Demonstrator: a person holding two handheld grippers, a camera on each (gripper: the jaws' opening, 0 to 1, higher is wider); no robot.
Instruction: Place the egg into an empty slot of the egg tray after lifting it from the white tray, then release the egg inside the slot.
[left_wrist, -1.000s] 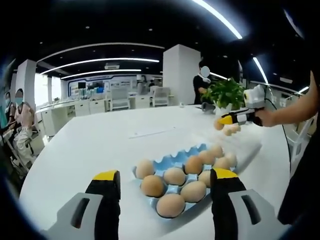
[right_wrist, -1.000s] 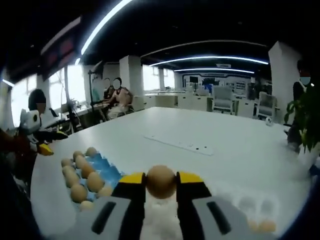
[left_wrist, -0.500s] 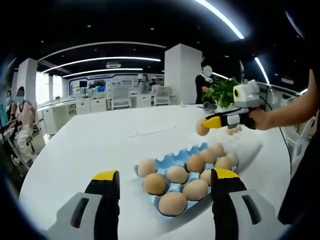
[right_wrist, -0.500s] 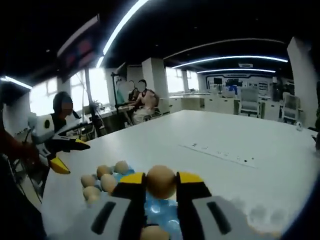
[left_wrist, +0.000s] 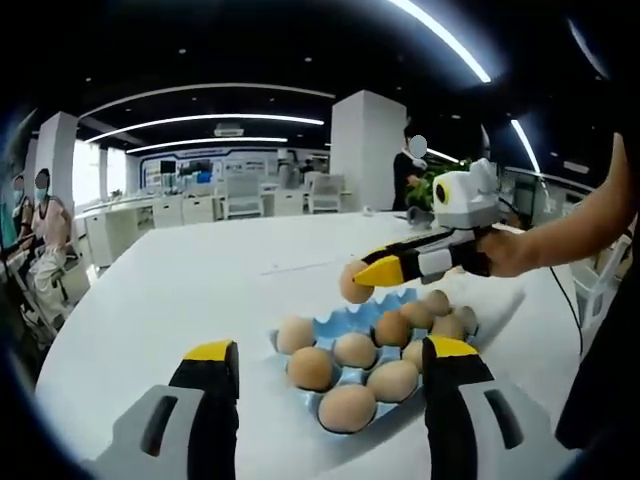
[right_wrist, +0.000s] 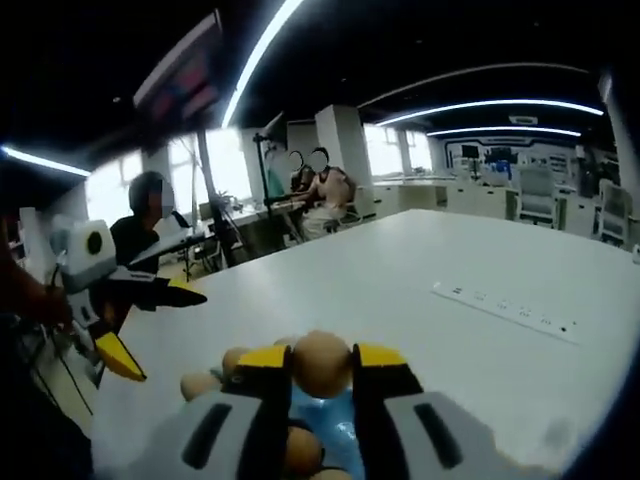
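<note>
A brown egg (right_wrist: 321, 364) is pinched between the yellow-tipped jaws of my right gripper (right_wrist: 321, 358), which is shut on it. In the left gripper view the same egg (left_wrist: 352, 282) hangs in my right gripper (left_wrist: 362, 278) just above the far edge of the blue egg tray (left_wrist: 345, 321), which holds several eggs. In the right gripper view the blue egg tray (right_wrist: 325, 430) lies right under the jaws, partly hidden. My left gripper (left_wrist: 325, 352) stands open at the table's near edge, in front of the tray, with nothing in it. It is also at far left as my left gripper (right_wrist: 165, 325).
The white table (left_wrist: 190, 290) stretches wide to the left and back. A potted plant (left_wrist: 438, 185) stands at the far right. A power strip (right_wrist: 510, 302) lies on the table. People sit at desks beyond the table. A person's arm (left_wrist: 570, 225) reaches in from the right.
My right gripper has carried the egg leftward from the far right of the table to above the blue egg tray's far edge. The left gripper has stayed put and open.
</note>
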